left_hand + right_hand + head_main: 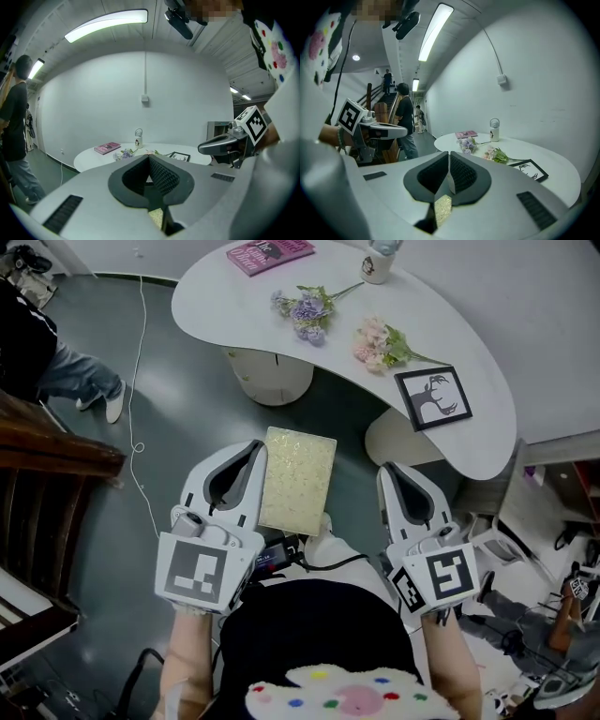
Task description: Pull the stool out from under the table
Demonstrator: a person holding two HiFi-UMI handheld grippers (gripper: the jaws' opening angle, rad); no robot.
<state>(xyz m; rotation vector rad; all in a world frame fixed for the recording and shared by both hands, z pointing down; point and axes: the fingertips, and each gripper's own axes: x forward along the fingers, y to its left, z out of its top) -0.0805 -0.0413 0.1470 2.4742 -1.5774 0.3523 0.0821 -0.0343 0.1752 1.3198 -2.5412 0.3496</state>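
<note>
The stool, with a pale yellow speckled rectangular seat, stands on the grey floor just in front of the white curved table, its far edge near the table's rim. My left gripper hangs beside the seat's left edge, shut and empty. To the seat's right, a gap away, is my right gripper, also shut and empty. In the left gripper view the jaws meet, and a sliver of the stool shows below them. The right gripper view shows closed jaws over the same seat.
The table carries a pink book, a white bottle, purple flowers, pink flowers and a framed deer picture. Two white pedestals hold it up. A person stands far left by dark wooden stairs. A cable runs across the floor.
</note>
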